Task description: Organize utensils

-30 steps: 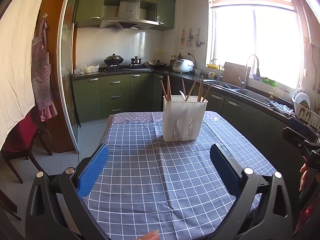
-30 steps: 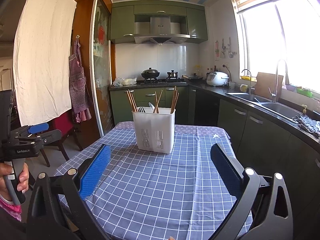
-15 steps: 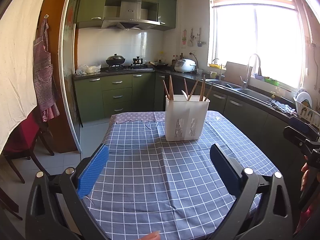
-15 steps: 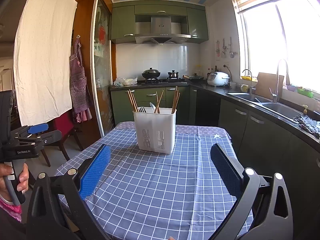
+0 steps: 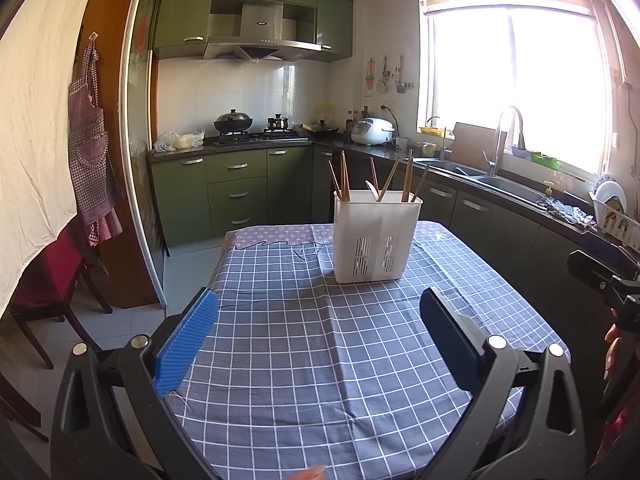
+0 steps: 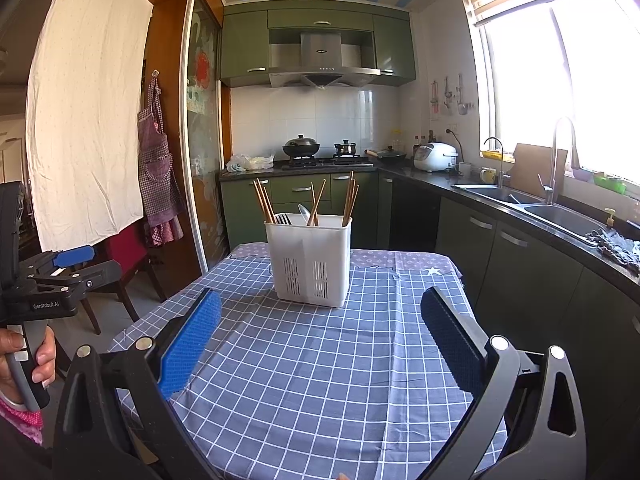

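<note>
Your left tool [image 5: 320,320] hovers low over the near end of the desk [image 5: 304,368], its two blue-padded fingers [image 5: 188,344] spread wide apart with nothing between them. In the right wrist view you see this same tool from the side at the far left edge, gripped by your left hand [image 6: 28,360] around its grey handle.

Ahead, near the middle of the far half of the desk, a white utensil holder [image 5: 376,236] stands upright on the blue checked tablecloth [image 5: 280,320]. Wooden chopsticks [image 5: 342,178] lean out of its top in several small bunches, tilted in different directions. A fork [image 6: 283,219] and a pale spoon [image 6: 304,212] also show above the rim in the right wrist view. The holder is well apart from both tools.

Your right tool [image 6: 322,332] also hovers over the near part of the desk, fingers wide apart and holding nothing, pointed toward the holder. In the left wrist view it shows only as a dark shape at the far right edge.

Further right, beyond the desk, a dark kitchen worktop [image 6: 500,200] with a sink [image 6: 560,216] and tap runs below a bright window [image 5: 516,84].
</note>
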Available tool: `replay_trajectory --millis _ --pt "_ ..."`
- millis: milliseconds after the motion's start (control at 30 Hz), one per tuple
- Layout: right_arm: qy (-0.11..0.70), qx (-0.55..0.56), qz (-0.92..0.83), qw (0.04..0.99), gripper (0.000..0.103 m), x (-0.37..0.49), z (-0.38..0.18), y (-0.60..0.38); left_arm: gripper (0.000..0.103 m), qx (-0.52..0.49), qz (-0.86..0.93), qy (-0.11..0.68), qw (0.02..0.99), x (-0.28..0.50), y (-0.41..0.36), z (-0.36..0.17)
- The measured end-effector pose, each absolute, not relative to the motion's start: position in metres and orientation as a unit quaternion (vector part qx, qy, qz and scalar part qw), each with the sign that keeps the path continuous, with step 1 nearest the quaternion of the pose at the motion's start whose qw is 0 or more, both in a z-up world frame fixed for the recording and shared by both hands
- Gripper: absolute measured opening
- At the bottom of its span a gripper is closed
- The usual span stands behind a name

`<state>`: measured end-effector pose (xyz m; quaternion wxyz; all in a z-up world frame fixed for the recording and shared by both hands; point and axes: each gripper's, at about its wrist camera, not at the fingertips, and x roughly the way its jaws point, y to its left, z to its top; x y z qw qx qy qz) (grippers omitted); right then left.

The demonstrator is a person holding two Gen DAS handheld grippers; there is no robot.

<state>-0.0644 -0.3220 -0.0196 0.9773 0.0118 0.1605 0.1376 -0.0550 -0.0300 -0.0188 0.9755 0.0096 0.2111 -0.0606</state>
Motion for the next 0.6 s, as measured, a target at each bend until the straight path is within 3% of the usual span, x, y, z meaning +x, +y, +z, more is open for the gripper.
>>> replay_trajectory --millis 600 --pt "0.163 0.013 0.138 0.977 0.099 -0.0635 -0.02 -0.3214 0.096 0.013 -0.057 0.205 0.977 -0.0571 -0.0283 -0.0181"
